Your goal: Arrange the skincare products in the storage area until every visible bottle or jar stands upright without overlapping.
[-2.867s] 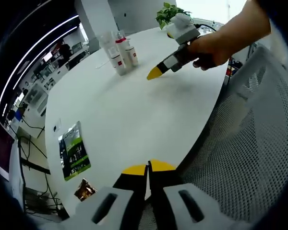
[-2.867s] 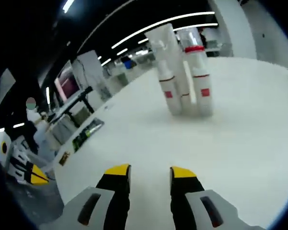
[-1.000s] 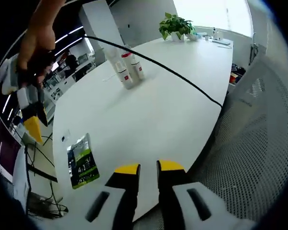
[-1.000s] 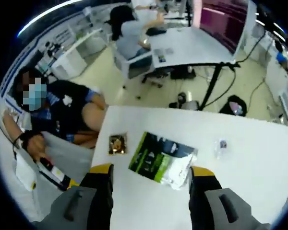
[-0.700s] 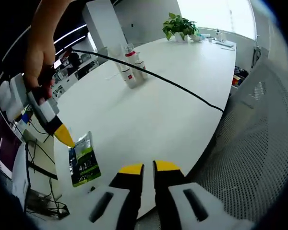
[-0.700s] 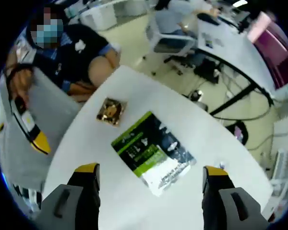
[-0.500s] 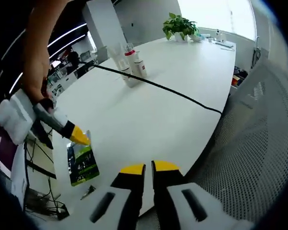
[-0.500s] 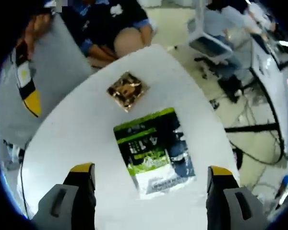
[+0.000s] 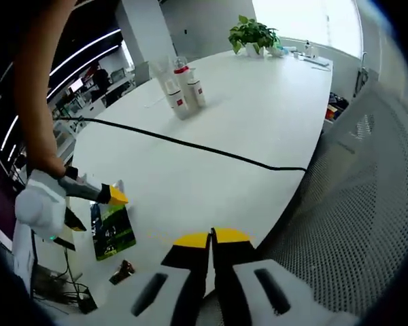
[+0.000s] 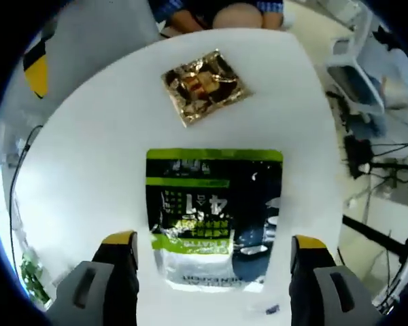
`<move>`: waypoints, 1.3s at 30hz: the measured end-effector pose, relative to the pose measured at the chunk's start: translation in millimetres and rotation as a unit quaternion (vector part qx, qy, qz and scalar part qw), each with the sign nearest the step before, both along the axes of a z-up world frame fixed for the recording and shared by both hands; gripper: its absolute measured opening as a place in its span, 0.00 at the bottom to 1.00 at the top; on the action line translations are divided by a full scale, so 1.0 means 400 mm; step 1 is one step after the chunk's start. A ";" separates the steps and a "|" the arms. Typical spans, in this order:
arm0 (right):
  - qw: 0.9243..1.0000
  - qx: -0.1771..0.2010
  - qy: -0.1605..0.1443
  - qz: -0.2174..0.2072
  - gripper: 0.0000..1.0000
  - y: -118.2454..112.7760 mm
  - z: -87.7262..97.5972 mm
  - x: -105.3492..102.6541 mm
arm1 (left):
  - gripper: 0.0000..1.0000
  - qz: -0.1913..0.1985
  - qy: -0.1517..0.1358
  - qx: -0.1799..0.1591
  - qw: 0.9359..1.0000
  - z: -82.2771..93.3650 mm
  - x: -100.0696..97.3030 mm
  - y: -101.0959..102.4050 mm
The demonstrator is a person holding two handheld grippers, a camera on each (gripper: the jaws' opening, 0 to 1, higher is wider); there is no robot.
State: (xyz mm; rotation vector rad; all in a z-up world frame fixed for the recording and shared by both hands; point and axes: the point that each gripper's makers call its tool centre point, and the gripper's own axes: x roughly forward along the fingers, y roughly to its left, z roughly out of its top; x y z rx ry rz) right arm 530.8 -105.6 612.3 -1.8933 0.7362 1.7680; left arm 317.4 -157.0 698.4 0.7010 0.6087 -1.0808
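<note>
A cluster of white skincare bottles (image 9: pixel 179 92) with red labels stands upright on the far part of the white table (image 9: pixel 245 115). My left gripper (image 9: pixel 211 238) is shut and holds nothing, at the table's near edge, far from the bottles. A hand holds my right gripper (image 9: pixel 102 195) at the table's left end, over a green and black pouch (image 9: pixel 112 231). In the right gripper view, my right gripper (image 10: pixel 214 243) is wide open, its jaws on either side of the pouch (image 10: pixel 214 210). I cannot tell whether they touch it.
A crumpled gold wrapper (image 10: pixel 204 85) lies just beyond the pouch. A black cable (image 9: pixel 190 146) runs across the table. A potted plant (image 9: pixel 255 30) stands at the far end. A grey mesh chair (image 9: pixel 353 190) is at the right, and the left gripper's yellow tip (image 10: pixel 35 75) shows at upper left.
My right gripper has swung away from the bottles to the table's left end and come down close over the pouch, jaws opened wide. The left gripper's small gap has shut.
</note>
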 end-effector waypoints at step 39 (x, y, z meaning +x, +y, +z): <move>0.971 0.176 -0.129 -0.102 0.07 -0.219 0.183 -0.235 | 0.04 0.015 -0.030 -0.063 0.997 0.062 0.026 -0.017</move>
